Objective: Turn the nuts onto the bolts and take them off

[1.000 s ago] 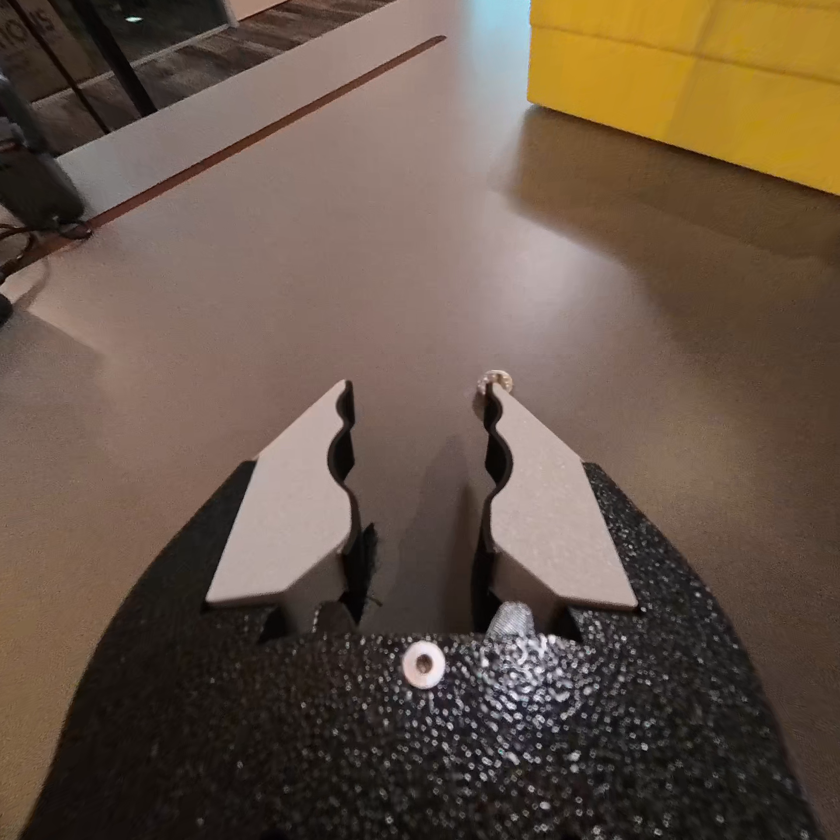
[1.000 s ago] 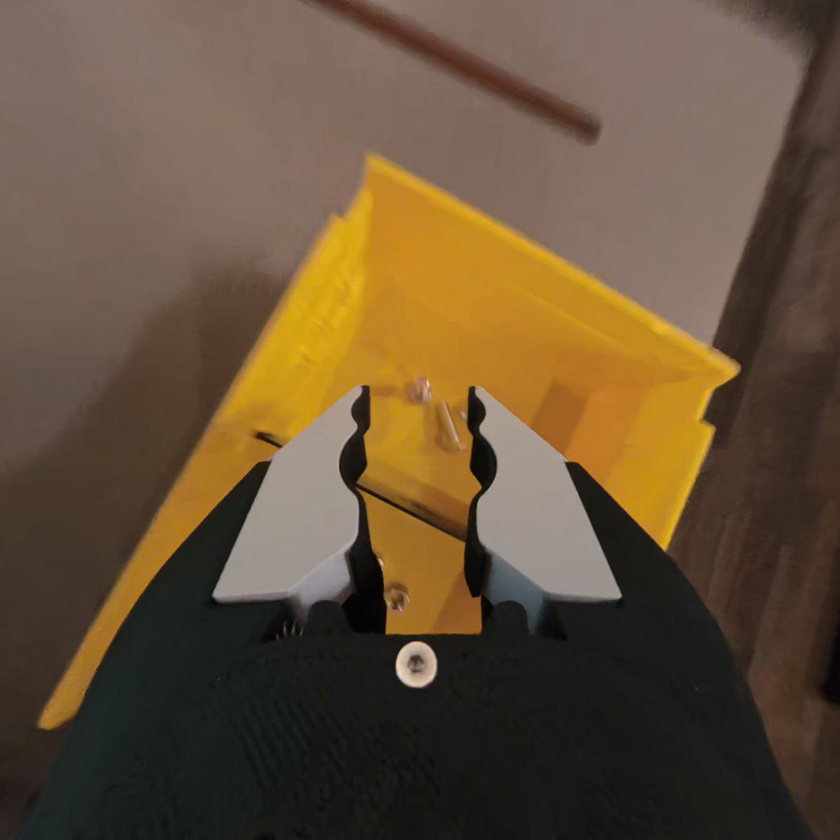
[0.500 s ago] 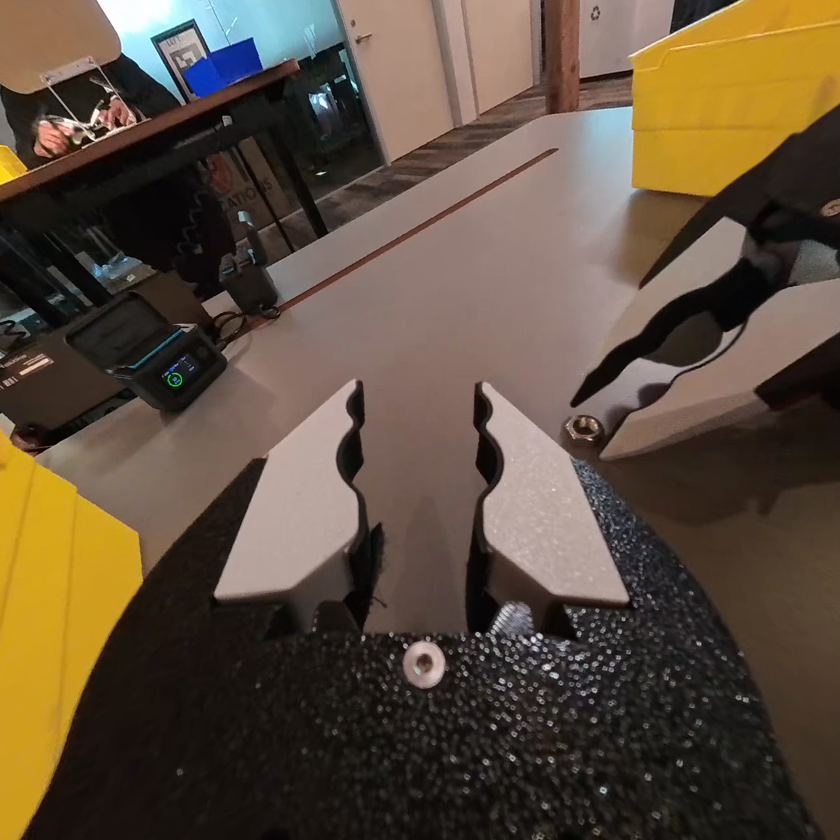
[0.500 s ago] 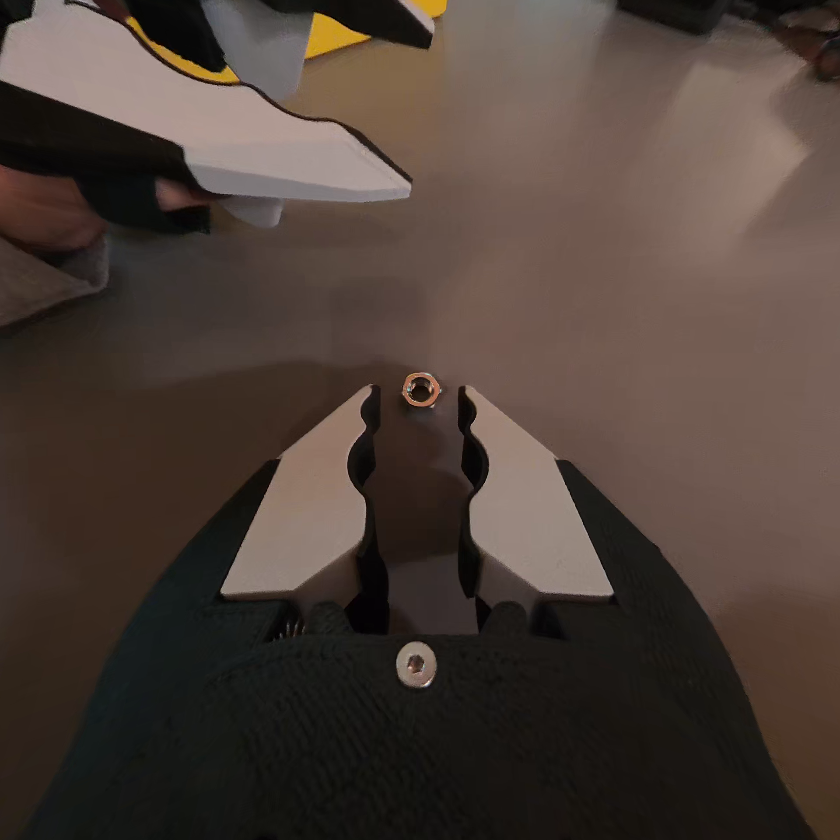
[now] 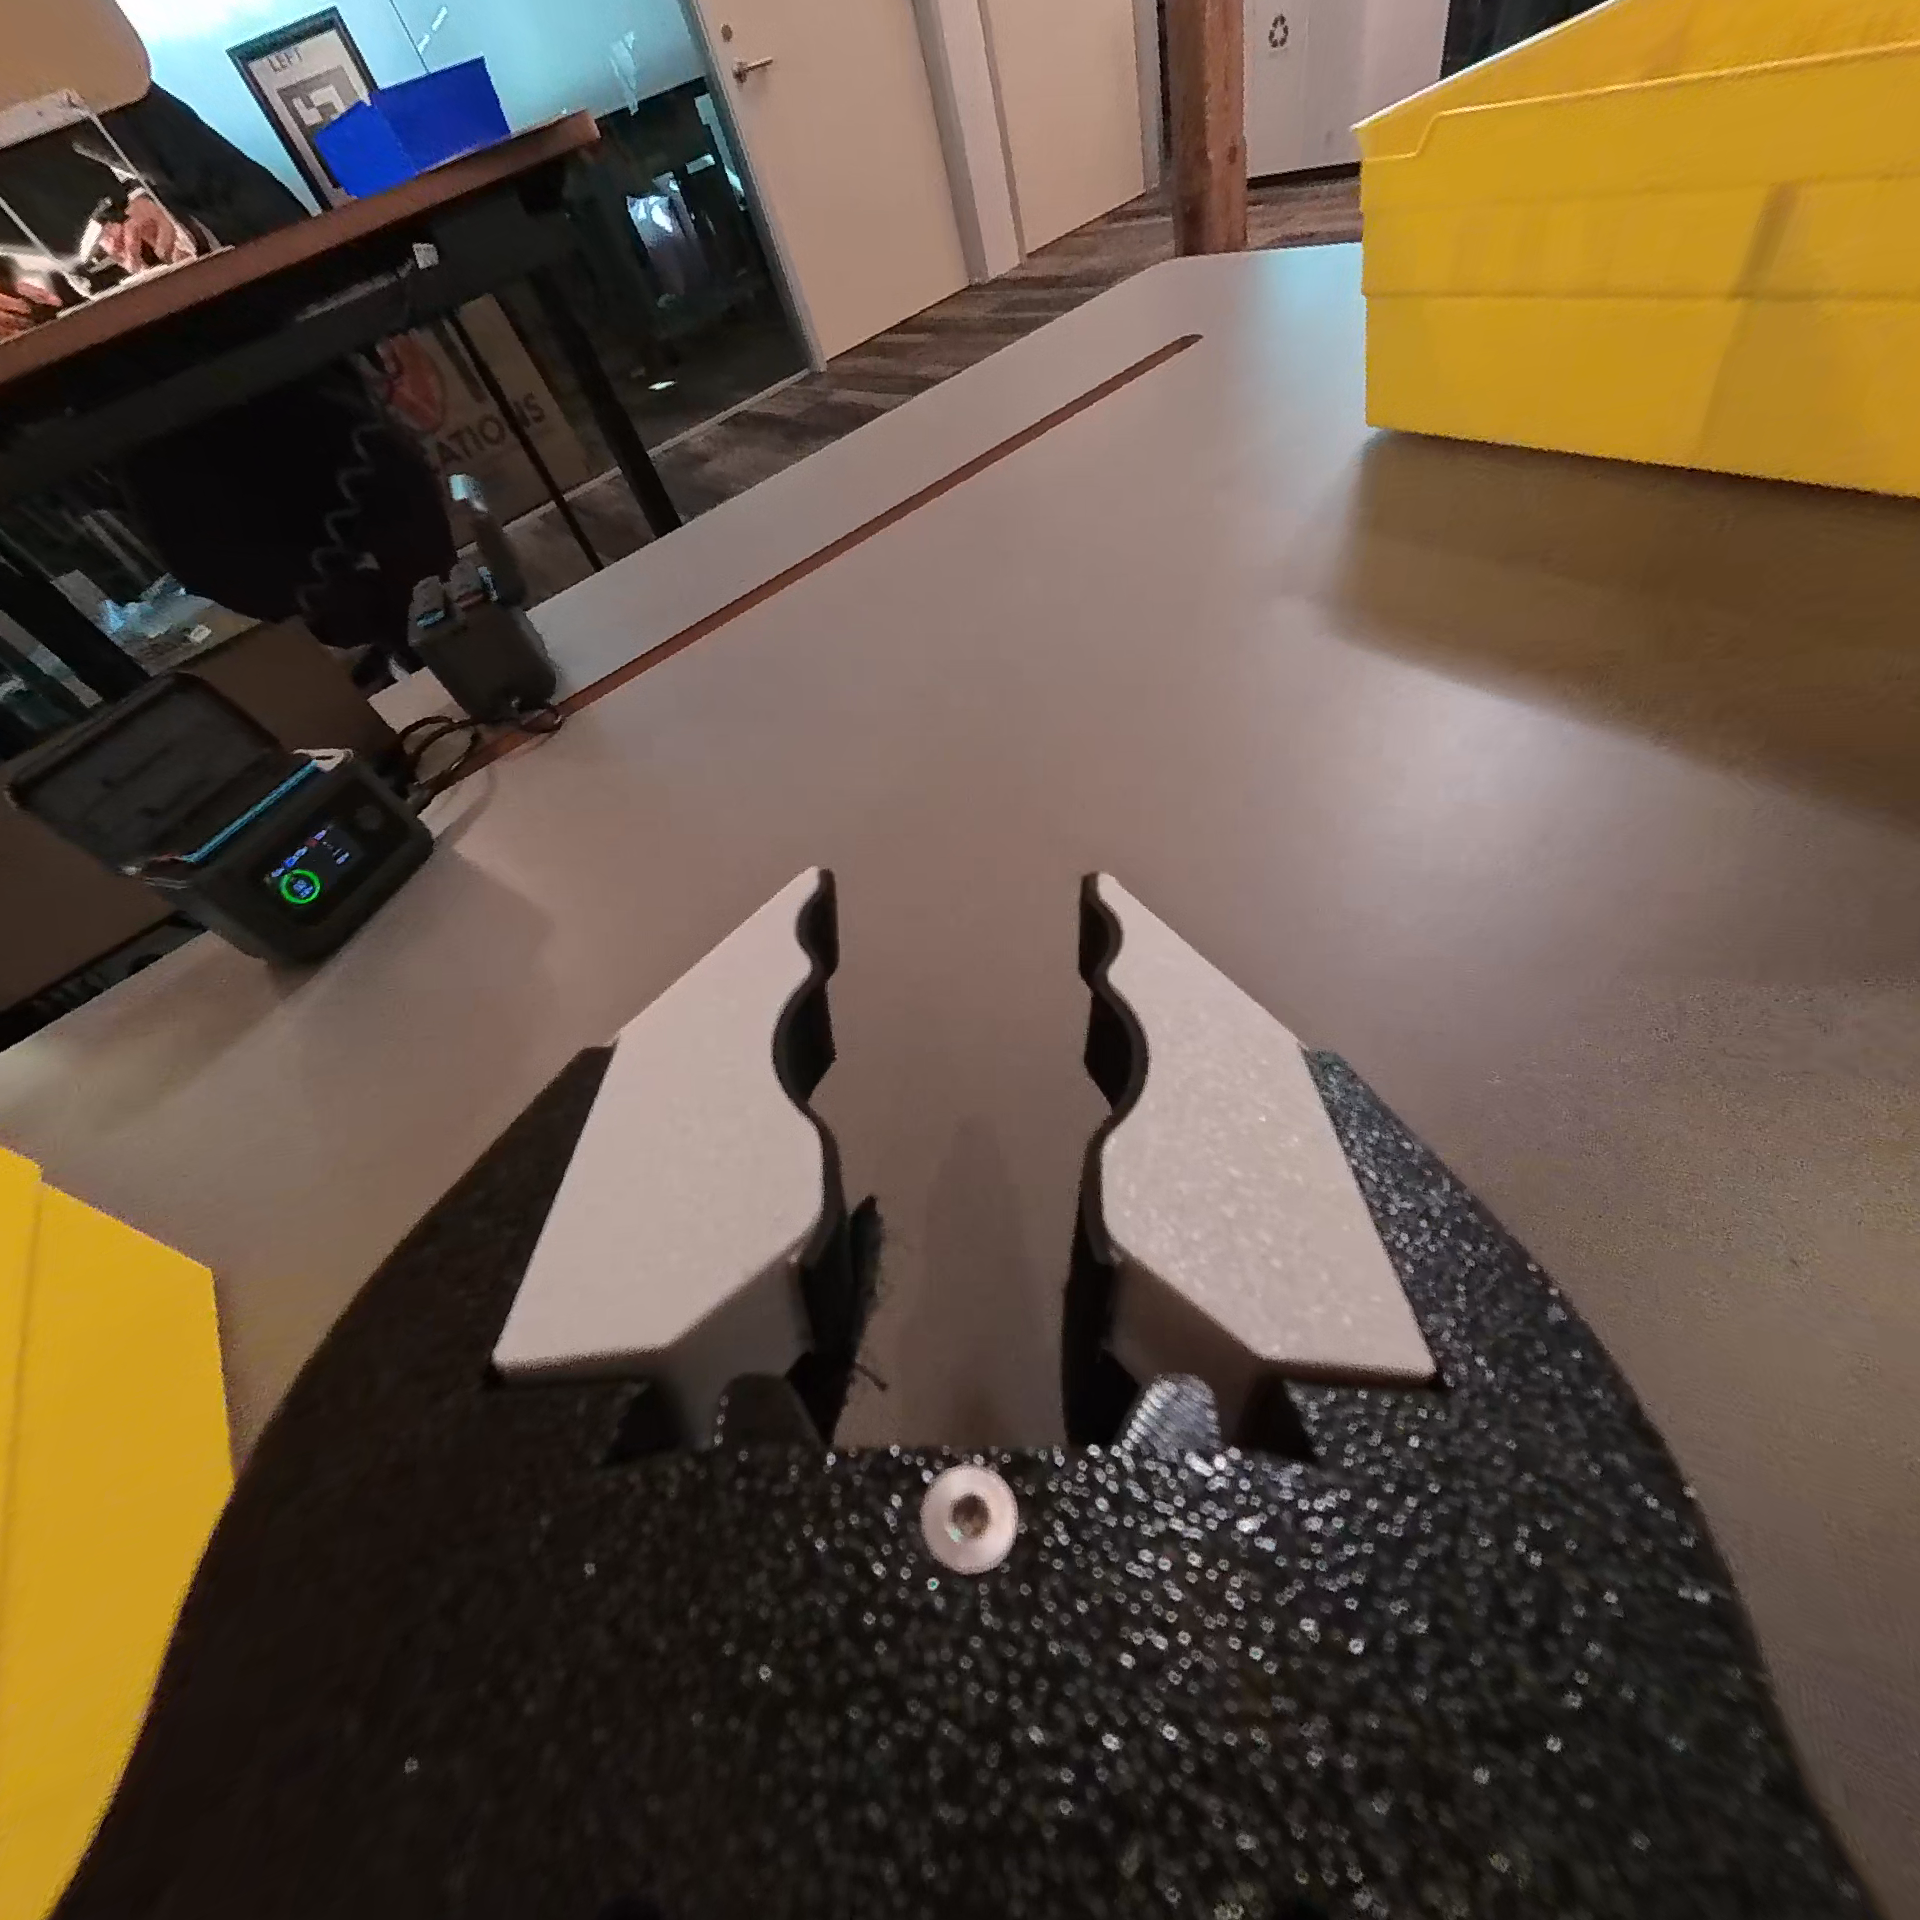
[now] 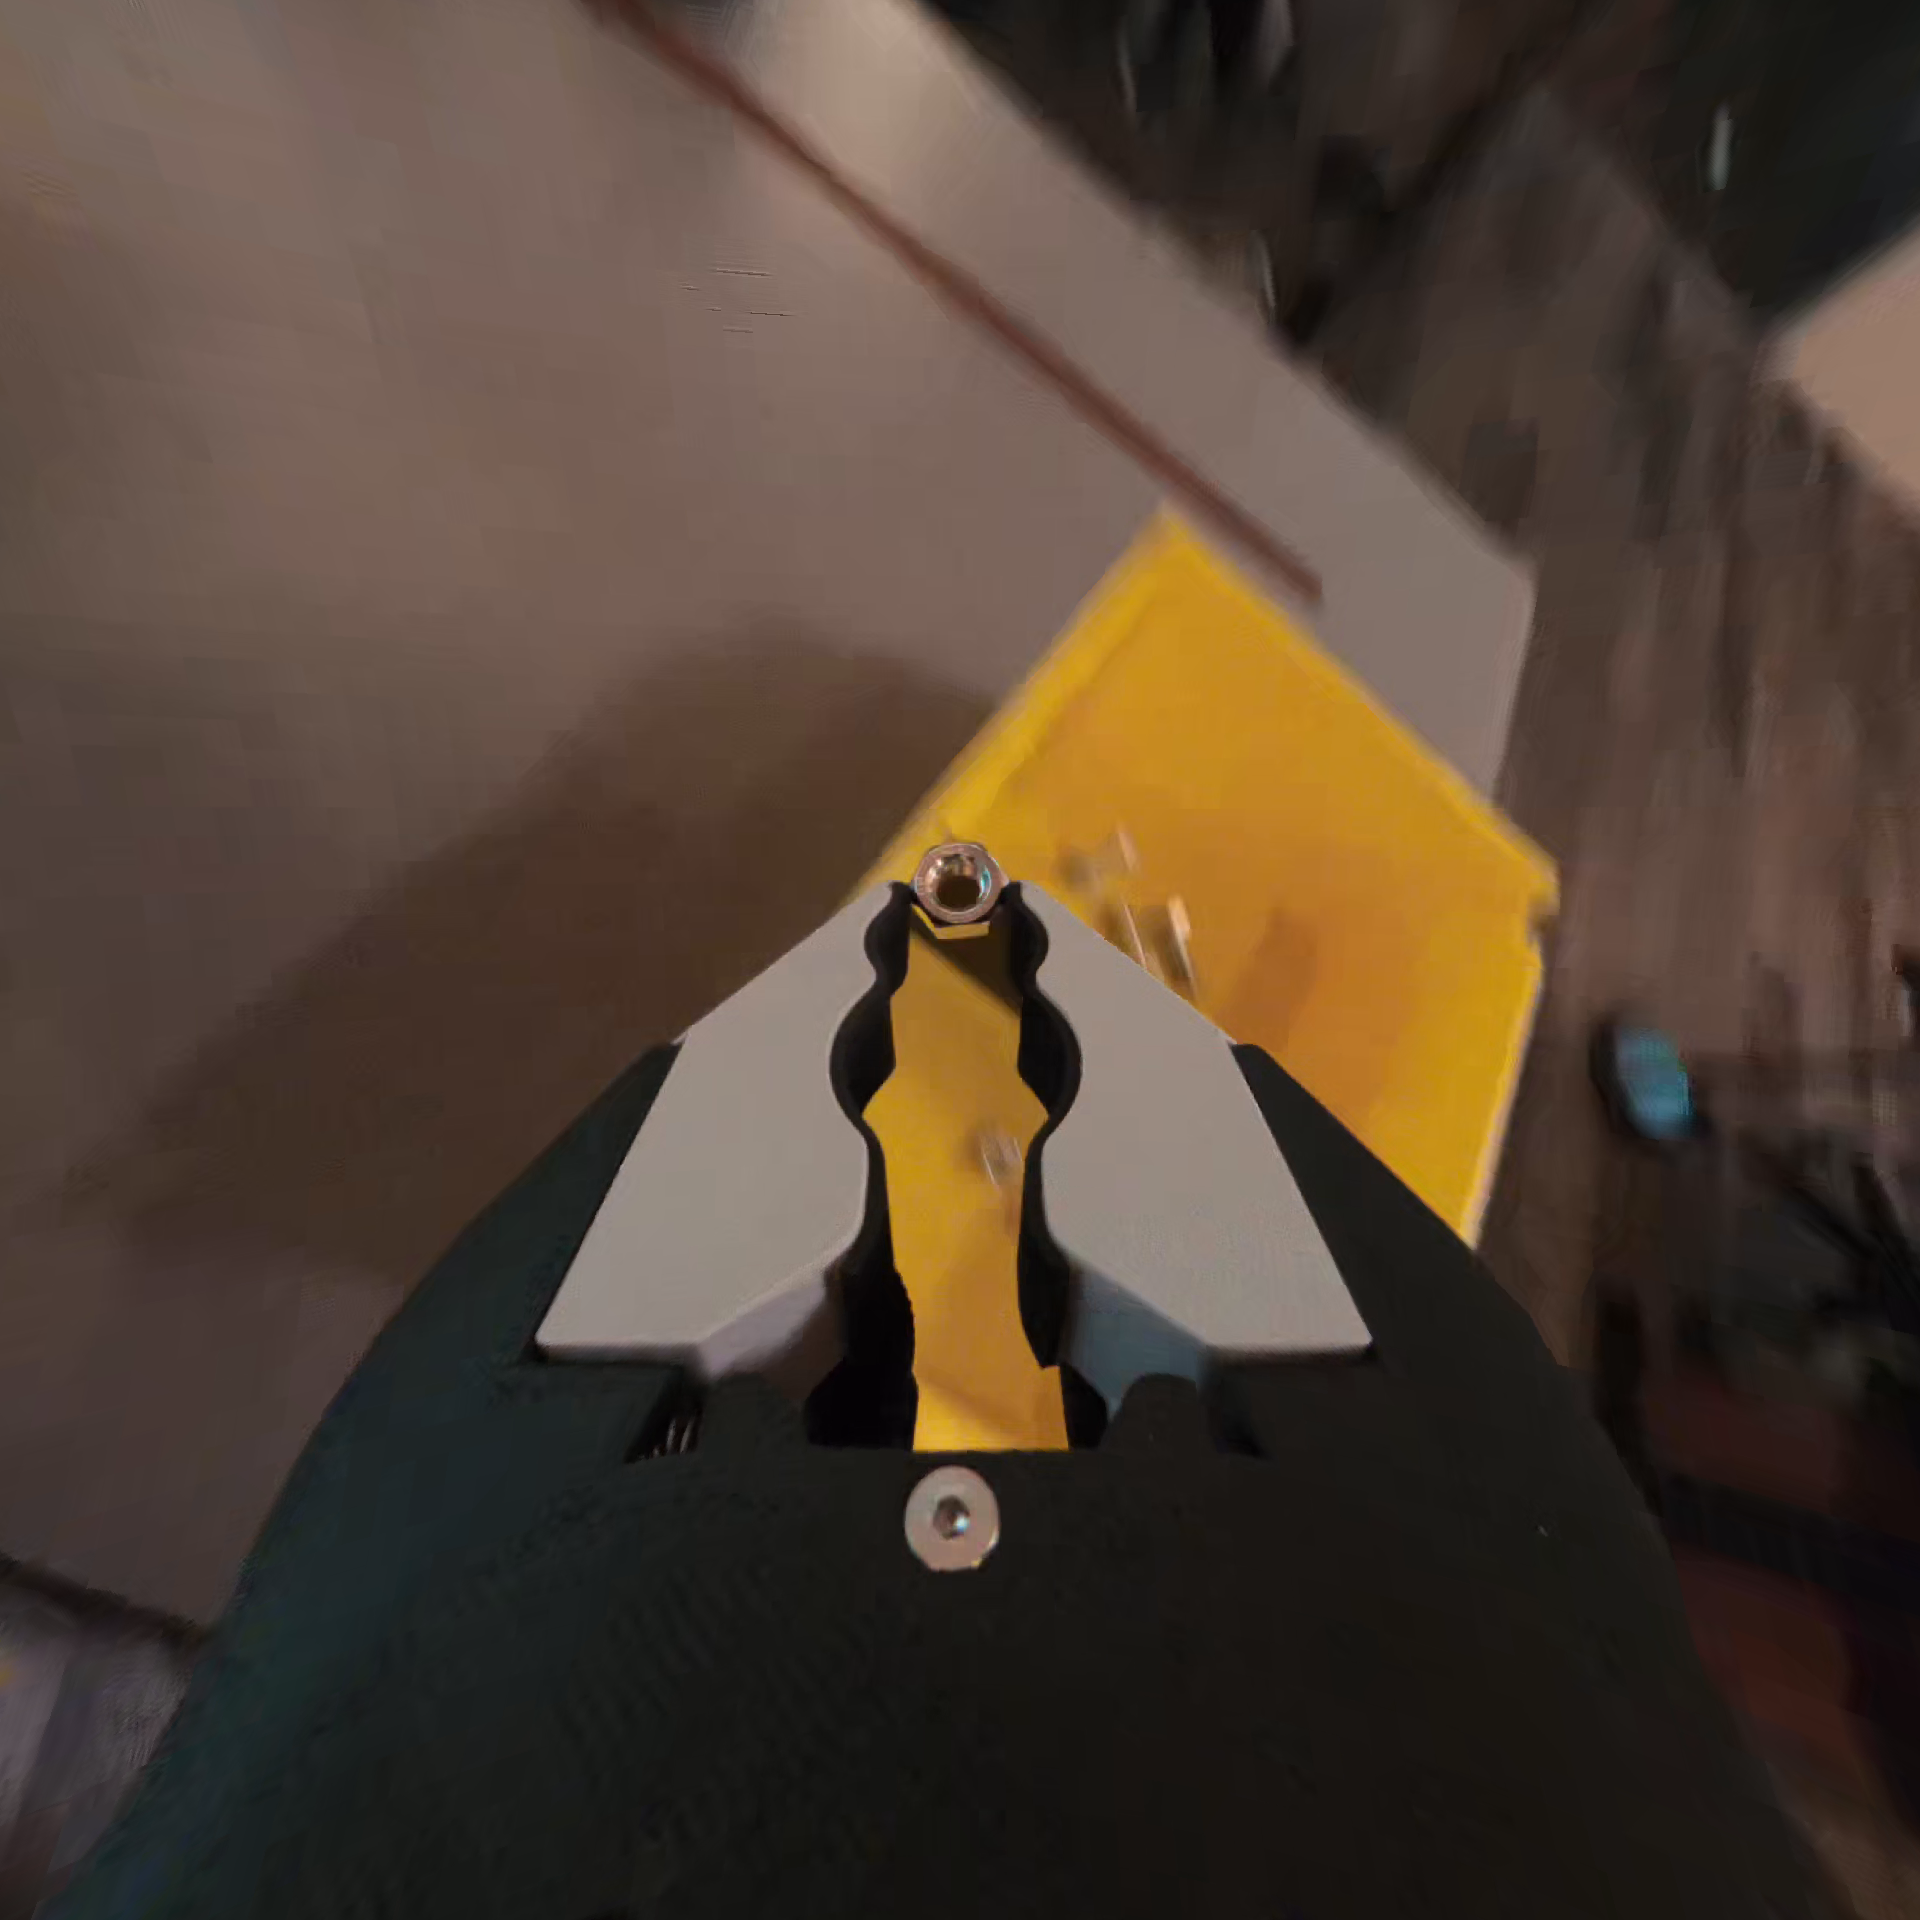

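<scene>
My right gripper (image 6: 956, 902) is shut on a small silver hex nut (image 6: 956, 896), pinched between the fingertips and held in the air above the near end of a yellow bin (image 6: 1299, 914). Blurred metal bolts and nuts (image 6: 1143, 914) lie inside that bin. My left gripper (image 5: 956, 894) is open and empty, low over the grey table (image 5: 1039, 675). The same or a similar yellow bin (image 5: 1642, 270) stands at the far right in the left wrist view. No nut or bolt shows in the left wrist view.
A second yellow bin's corner (image 5: 94, 1507) is at the near left. A black charging case with a lit screen (image 5: 260, 842) and a dark device with cables (image 5: 483, 655) sit at the table's left edge. A person sits at a far desk (image 5: 156, 208).
The right gripper closed on the nut that lay on the table, lifted it and swung over the yellow bin. The right gripper and nut have left the left wrist view.
</scene>
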A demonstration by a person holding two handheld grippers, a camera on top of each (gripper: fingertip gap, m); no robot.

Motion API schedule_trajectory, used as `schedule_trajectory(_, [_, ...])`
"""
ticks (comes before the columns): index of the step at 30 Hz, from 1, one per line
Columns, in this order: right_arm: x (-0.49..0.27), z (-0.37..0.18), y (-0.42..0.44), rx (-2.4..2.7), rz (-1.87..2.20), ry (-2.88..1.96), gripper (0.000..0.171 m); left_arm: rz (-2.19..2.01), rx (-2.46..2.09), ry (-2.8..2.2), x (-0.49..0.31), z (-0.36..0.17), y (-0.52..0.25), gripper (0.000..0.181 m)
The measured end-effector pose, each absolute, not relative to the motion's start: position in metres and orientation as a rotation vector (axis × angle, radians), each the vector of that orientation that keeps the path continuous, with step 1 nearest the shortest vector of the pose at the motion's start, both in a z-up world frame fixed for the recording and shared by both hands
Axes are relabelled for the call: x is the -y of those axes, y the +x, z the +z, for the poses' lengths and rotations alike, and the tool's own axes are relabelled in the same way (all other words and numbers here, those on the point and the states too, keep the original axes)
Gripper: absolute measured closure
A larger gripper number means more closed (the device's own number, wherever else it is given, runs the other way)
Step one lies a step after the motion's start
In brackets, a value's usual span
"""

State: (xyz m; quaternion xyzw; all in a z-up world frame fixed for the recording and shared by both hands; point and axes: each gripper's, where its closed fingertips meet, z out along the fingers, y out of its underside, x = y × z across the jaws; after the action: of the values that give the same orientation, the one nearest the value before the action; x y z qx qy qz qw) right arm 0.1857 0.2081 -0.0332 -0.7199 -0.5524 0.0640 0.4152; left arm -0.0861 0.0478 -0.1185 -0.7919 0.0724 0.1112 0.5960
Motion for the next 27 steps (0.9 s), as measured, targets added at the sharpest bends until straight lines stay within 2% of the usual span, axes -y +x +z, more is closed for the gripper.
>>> schedule_trajectory(1, [-0.219,-0.053,0.209,1.387,0.1,-1.94,0.154,0.254,-0.183,-1.841,-0.049,-0.119,-0.084,0.135])
schedule_trajectory(5, [-0.239,-0.118,0.256,1.46,-0.045,-2.223,0.154,0.268,-0.231,-1.856,-0.05,-0.124,-0.079,0.132])
schedule_trajectory(9, [-0.24,-0.138,0.251,1.495,0.023,-2.291,0.152,0.262,-0.242,-1.853,-0.05,-0.123,-0.078,0.135])
schedule_trajectory(11, [-0.24,-0.133,0.248,1.492,0.03,-2.267,0.129,0.258,-0.24,-1.851,-0.049,-0.123,-0.078,0.136])
schedule_trajectory(13, [-0.25,-0.102,0.239,1.365,-0.009,-2.138,0.122,0.256,-0.239,-1.844,-0.049,-0.121,-0.077,0.135])
schedule_trajectory(14, [-0.261,-0.071,0.229,1.209,-0.018,-2.018,0.127,0.256,-0.239,-1.836,-0.049,-0.12,-0.077,0.135])
schedule_trajectory(16, [-0.247,0.001,0.181,0.975,0.255,-1.682,0.152,0.262,-0.251,-1.815,-0.049,-0.117,-0.074,0.134])
schedule_trajectory(19, [-0.166,0.065,0.104,0.903,0.755,-1.177,0.158,0.287,-0.281,-1.814,-0.05,-0.118,-0.071,0.135])
schedule_trajectory(22, [-0.115,0.051,0.054,0.9,0.905,-0.875,0.161,0.308,-0.315,-1.832,-0.051,-0.123,-0.069,0.135])
schedule_trajectory(27, [-0.107,-0.027,0.009,0.937,0.825,-0.85,0.166,0.317,-0.357,-1.833,-0.051,-0.126,-0.065,0.136])
